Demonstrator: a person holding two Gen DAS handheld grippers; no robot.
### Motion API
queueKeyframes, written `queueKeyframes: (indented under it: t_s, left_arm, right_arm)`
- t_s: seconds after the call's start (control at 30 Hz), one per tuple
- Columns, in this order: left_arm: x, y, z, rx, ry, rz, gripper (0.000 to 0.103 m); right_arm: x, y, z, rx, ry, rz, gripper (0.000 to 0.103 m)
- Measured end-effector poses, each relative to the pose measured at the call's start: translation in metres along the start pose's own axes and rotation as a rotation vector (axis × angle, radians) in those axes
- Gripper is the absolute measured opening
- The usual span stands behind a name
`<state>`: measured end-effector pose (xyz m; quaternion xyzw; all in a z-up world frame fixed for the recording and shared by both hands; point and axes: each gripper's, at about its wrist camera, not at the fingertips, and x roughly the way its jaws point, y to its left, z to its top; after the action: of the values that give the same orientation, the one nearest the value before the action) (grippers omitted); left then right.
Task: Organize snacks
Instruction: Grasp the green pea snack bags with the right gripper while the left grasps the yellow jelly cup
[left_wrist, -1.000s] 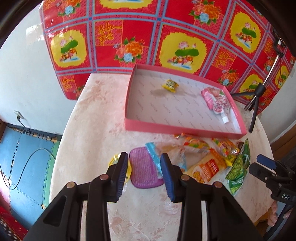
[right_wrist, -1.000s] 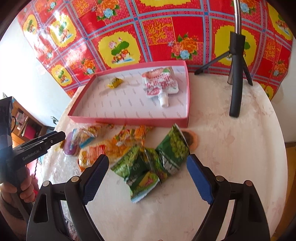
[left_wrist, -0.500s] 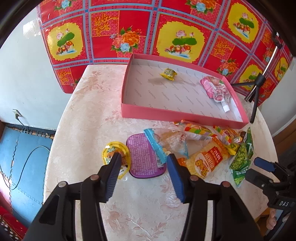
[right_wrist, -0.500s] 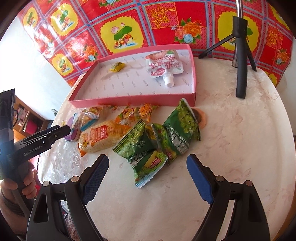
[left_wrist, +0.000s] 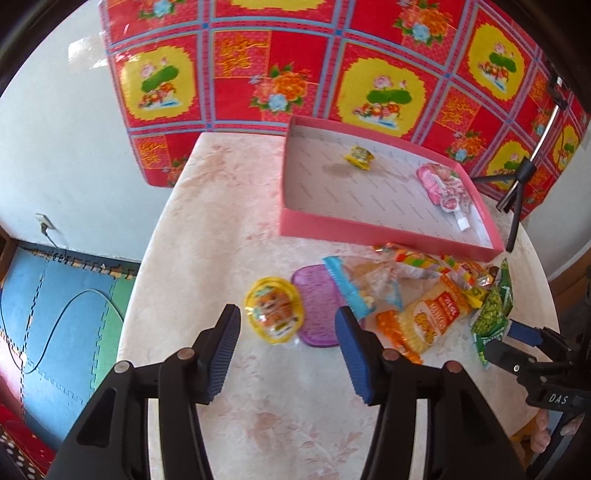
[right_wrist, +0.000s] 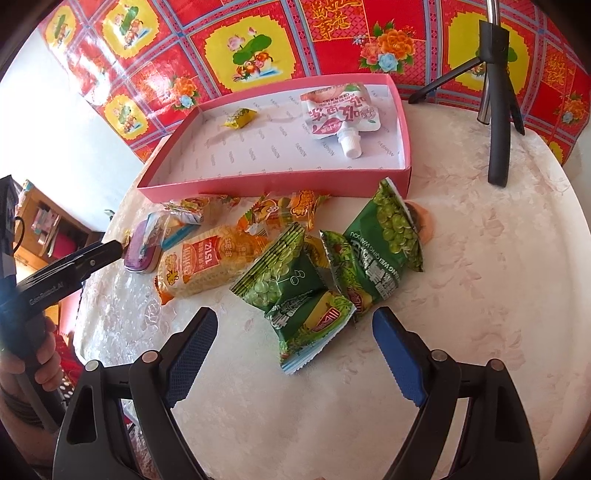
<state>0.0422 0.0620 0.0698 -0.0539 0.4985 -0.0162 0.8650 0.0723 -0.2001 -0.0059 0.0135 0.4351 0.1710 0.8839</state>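
Note:
A pink tray (left_wrist: 384, 230) (right_wrist: 280, 181) on the round table holds a small yellow candy (left_wrist: 358, 157) (right_wrist: 240, 118) and a pink spouted pouch (left_wrist: 445, 188) (right_wrist: 340, 114). Loose snacks lie in front of it: a yellow jelly cup (left_wrist: 274, 314), a purple cup (left_wrist: 317, 306) (right_wrist: 138, 254), an orange cracker pack (left_wrist: 432, 317) (right_wrist: 207, 266) and green pea packets (right_wrist: 295, 284). My left gripper (left_wrist: 288, 332) is open, its fingers either side of the jelly cup, just short of it. My right gripper (right_wrist: 293, 328) is open above the nearest green packet.
A black tripod (right_wrist: 495, 110) (left_wrist: 515, 192) stands on the table right of the tray. A red floral cloth (left_wrist: 332, 66) hangs behind. The table's left edge drops to a blue floor mat (left_wrist: 55, 314). Each gripper shows in the other's view, the right (left_wrist: 532, 350) and the left (right_wrist: 66, 269).
My left gripper has opened wider and shifted left from the purple cup to the yellow jelly cup. My right gripper has moved forward and down towards the green packets.

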Motion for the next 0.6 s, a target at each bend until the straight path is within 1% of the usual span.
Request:
queueKeyframes:
  t_s: [0.1, 0.27, 0.47, 0.6]
  left_arm:
    - [0.002, 0.003, -0.001, -0.01, 0.009, -0.007, 0.056]
    - [0.008, 0.006, 0.002, -0.014, 0.006, 0.013, 0.056]
    - [0.015, 0.016, 0.003, -0.056, 0.002, 0.014, 0.056]
    - [0.016, 0.025, 0.003, -0.079, -0.003, 0.024, 0.047]
  right_arm:
    - [0.005, 0.002, -0.001, 0.002, 0.009, -0.007, 0.08]
    - [0.005, 0.001, 0.0, -0.006, -0.004, -0.032, 0.069]
    - [0.005, -0.003, 0.0, -0.002, -0.016, -0.034, 0.067]
    - [0.005, -0.003, 0.001, -0.01, -0.022, -0.036, 0.067]
